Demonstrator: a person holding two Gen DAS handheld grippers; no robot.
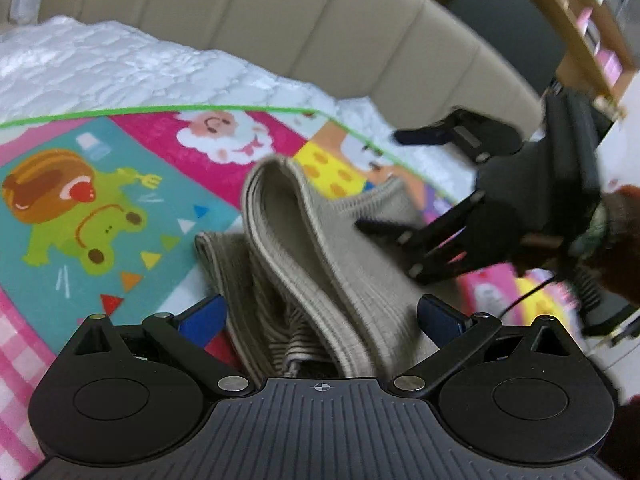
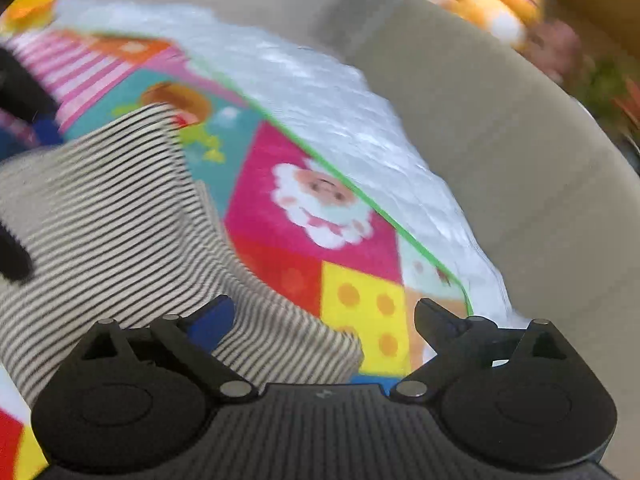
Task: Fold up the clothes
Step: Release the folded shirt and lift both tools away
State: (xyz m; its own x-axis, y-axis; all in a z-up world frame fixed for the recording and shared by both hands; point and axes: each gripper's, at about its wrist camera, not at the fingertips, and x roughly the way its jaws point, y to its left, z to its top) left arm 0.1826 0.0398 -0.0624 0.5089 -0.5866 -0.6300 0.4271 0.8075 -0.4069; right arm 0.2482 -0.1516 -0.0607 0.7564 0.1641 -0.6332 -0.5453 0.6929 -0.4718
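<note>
A beige ribbed garment with thin dark stripes (image 1: 320, 256) lies bunched and partly folded on a colourful cartoon mat (image 1: 100, 200). My left gripper (image 1: 322, 316) is open, its jaws wide on either side of the bunched cloth, which rises between them. My right gripper shows in the left wrist view (image 1: 384, 184) at the garment's right edge, open, with its lower finger (image 1: 384, 228) against the cloth. In the right wrist view the striped garment (image 2: 112, 232) fills the left side; my right gripper (image 2: 324, 316) is open, and a cloth corner lies between its jaws.
The mat (image 2: 304, 208) lies on a white quilted cover (image 1: 120, 68) on a bed with a beige padded headboard (image 1: 280, 12). Cardboard boxes (image 1: 580, 20) stand at the far right. Plush toys (image 2: 504, 4) sit beyond the headboard.
</note>
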